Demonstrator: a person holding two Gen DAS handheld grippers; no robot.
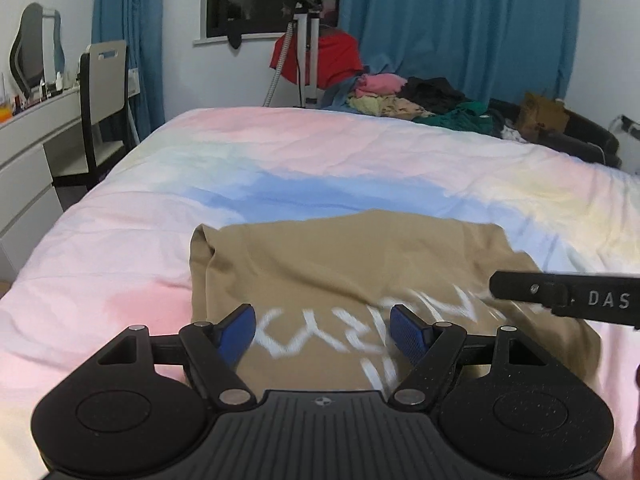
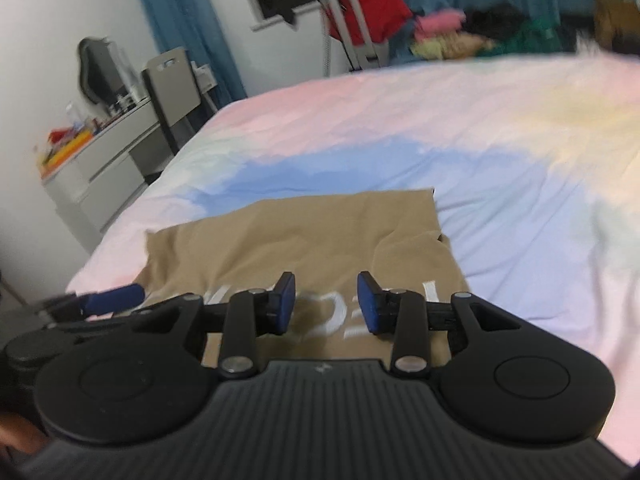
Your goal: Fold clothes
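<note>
Tan shirt (image 1: 352, 272) lies partly folded on the bed (image 1: 280, 160), at 12 o'clock from both grippers. Your left gripper (image 1: 323, 330) has wide, empty jaws; your right gripper (image 2: 326, 304) has narrower, empty jaws. Soft, light cloth: pinch an edge or corner.

The tan garment (image 1: 360, 264) is soft matt cloth with white printed letters, the bed cover (image 1: 320, 160) is thin, finely wrinkled pastel cloth, and the left gripper (image 1: 323, 330) is matt black plastic with blue textured pads (image 1: 408, 334) and shiny metal pins.
</note>
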